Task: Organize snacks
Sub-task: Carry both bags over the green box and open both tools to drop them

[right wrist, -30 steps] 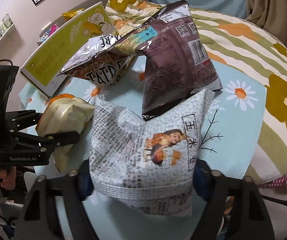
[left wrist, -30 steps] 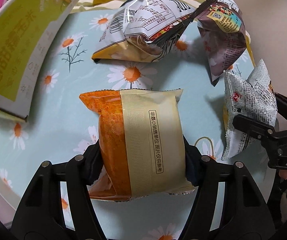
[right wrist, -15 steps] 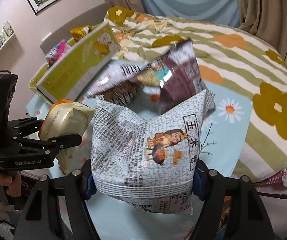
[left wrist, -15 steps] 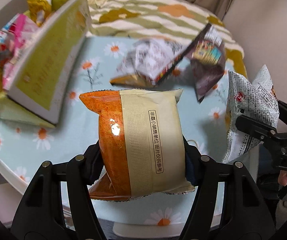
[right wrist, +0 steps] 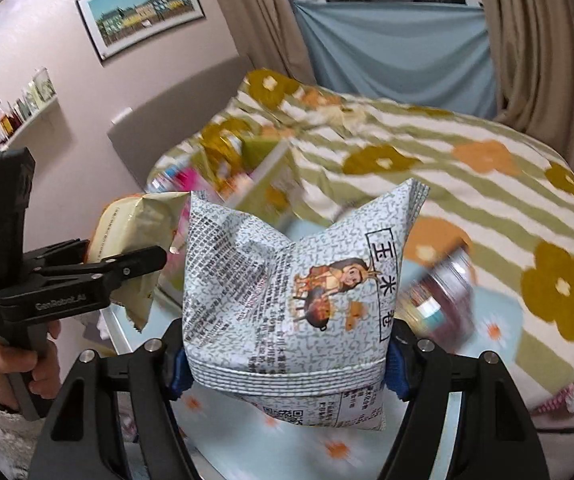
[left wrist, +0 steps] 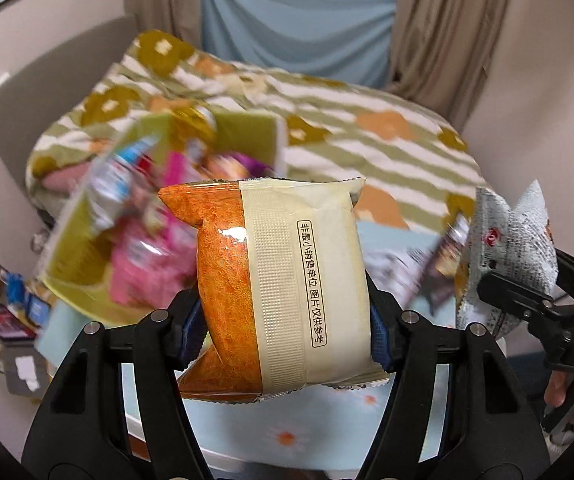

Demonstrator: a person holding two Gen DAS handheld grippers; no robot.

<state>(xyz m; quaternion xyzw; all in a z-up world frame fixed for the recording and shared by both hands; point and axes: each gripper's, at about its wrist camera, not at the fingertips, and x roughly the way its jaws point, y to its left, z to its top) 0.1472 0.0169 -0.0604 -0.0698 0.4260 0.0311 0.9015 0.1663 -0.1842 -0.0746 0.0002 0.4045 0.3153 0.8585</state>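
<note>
the bed (right wrist: 427,148), under a striped cover with olive and orange flowers, takes up most of the background in both views, with beige curtains (right wrist: 535,60) and a blue cloth (right wrist: 399,52) hung behind it. nearer lies the surface (right wrist: 327,448), spread with a pale blue cloth printed with daisies. on its far left side stands an open yellow-green box (left wrist: 99,216), blurred, with pink and other coloured packets showing inside it. a dark purple snack bag (right wrist: 443,292) lies on the surface to the right, also blurred.

the grey-patterned snack bag (right wrist: 287,300), printed with a cartoon figure and chinese characters, is off the surface, upright in the right tongs (right wrist: 287,368), whose blue pads press on its two lower sides. the orange and cream packet (left wrist: 287,280) is likewise clear of the surface, pinched at both sides by the left tongs (left wrist: 283,328), its long edge running up and down. in the left wrist view the grey bag (left wrist: 507,256) hangs just to the right of the orange packet. in the right wrist view the left tongs (right wrist: 127,264) show side on, the cream packet (right wrist: 135,240) between them, and a hand (right wrist: 23,364) grips the handle below. a framed picture (right wrist: 139,12) hangs on the wall.
</note>
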